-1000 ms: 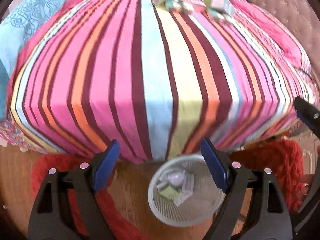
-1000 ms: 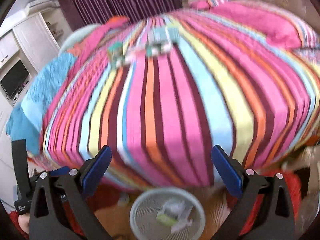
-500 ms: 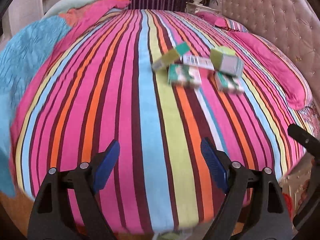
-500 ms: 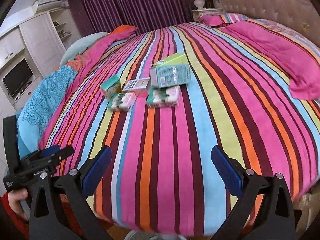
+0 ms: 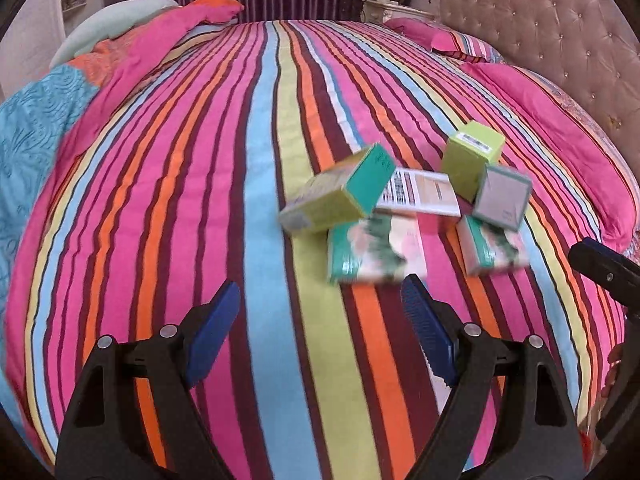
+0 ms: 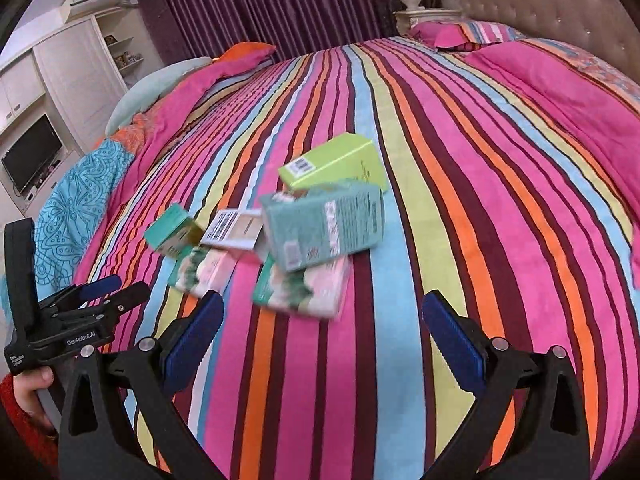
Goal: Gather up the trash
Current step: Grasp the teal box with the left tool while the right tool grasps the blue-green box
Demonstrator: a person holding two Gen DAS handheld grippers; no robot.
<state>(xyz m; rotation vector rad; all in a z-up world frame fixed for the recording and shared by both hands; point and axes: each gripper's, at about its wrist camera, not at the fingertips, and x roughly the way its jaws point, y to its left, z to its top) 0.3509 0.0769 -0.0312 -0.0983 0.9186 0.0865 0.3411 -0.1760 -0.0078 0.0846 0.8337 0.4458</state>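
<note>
Several small cardboard boxes lie in a cluster on the striped bedspread (image 5: 256,184). In the left wrist view a floral teal packet (image 5: 374,250) lies just ahead of my open, empty left gripper (image 5: 320,308), with a yellow-green box (image 5: 340,196), a white barcode card (image 5: 420,194) and a lime box (image 5: 472,156) behind. In the right wrist view my open, empty right gripper (image 6: 322,322) is just short of a floral packet (image 6: 304,286), with a teal box (image 6: 324,228) lying on it. The left gripper also shows at the left there (image 6: 92,292).
A pink duvet (image 6: 560,92) lies along the right of the bed (image 6: 440,320), and a blue blanket (image 6: 68,208) and pillows (image 6: 160,84) on the left. A tufted headboard (image 5: 540,28) stands far right. A TV (image 6: 32,156) and cupboards stand at the left.
Both grippers have risen from over the white basket on the floor and moved forward over the bed. The boxes are now close ahead. The basket has dropped out of view.
</note>
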